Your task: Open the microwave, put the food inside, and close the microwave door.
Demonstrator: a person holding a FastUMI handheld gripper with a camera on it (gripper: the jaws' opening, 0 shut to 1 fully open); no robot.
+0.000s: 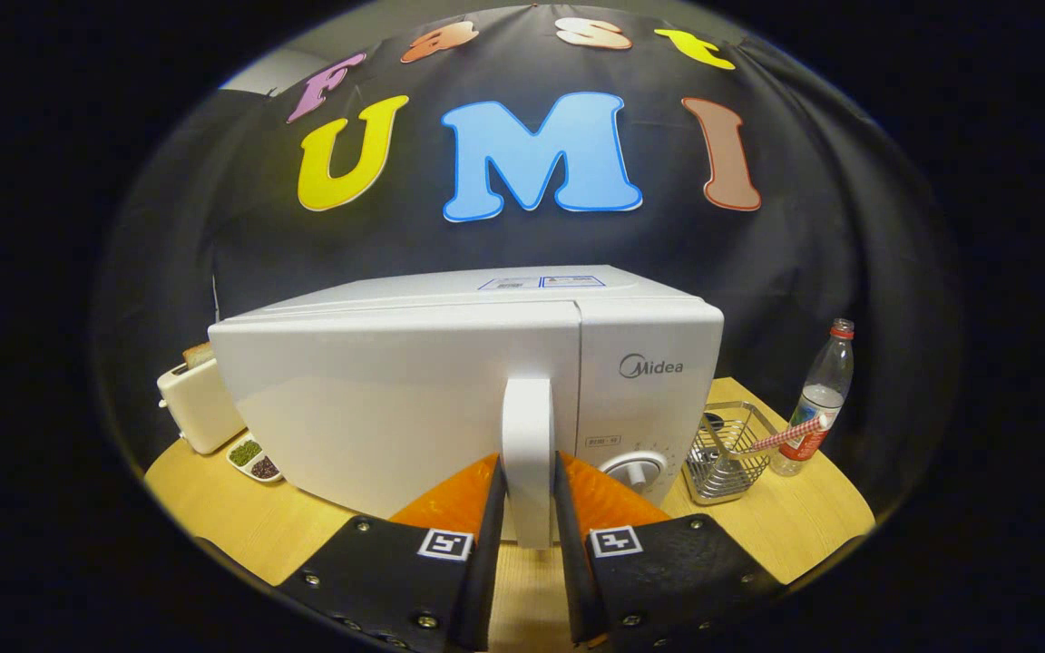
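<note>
A white microwave (450, 390) stands on a light wooden table (758, 526), directly ahead of the tongs (529, 481). Its door is shut. A tall white vertical handle (527, 453) runs down the door's right edge, and this handle sits between the two fingers of the tongs. The fingers are drawn in narrow, one against each side of the handle's lower half, so the tongs appear to be clamped on it. Each finger carries a small square black-and-white marker on its upper face.

Just right of the handle, beyond the right finger, is the microwave's control panel, with a round white knob (633, 470) low on it and a brand logo higher up. Two labels lie flat on top of the microwave.

Further right of the tongs, a wire basket (727, 453) of shiny metal rests on the table beside the microwave. Beyond it stands a clear plastic bottle (820, 399) with a red cap and a red band near its base. A red-and-white striped straw (786, 437) lies slanted between basket and bottle.

To the left of the tongs, past the microwave's far corner, a cream toaster (196, 404) holds a slice of bread (198, 354) in its slot. In front of the toaster sits a small white divided dish (255, 460), one part with green bits, the other with dark bits.
</note>
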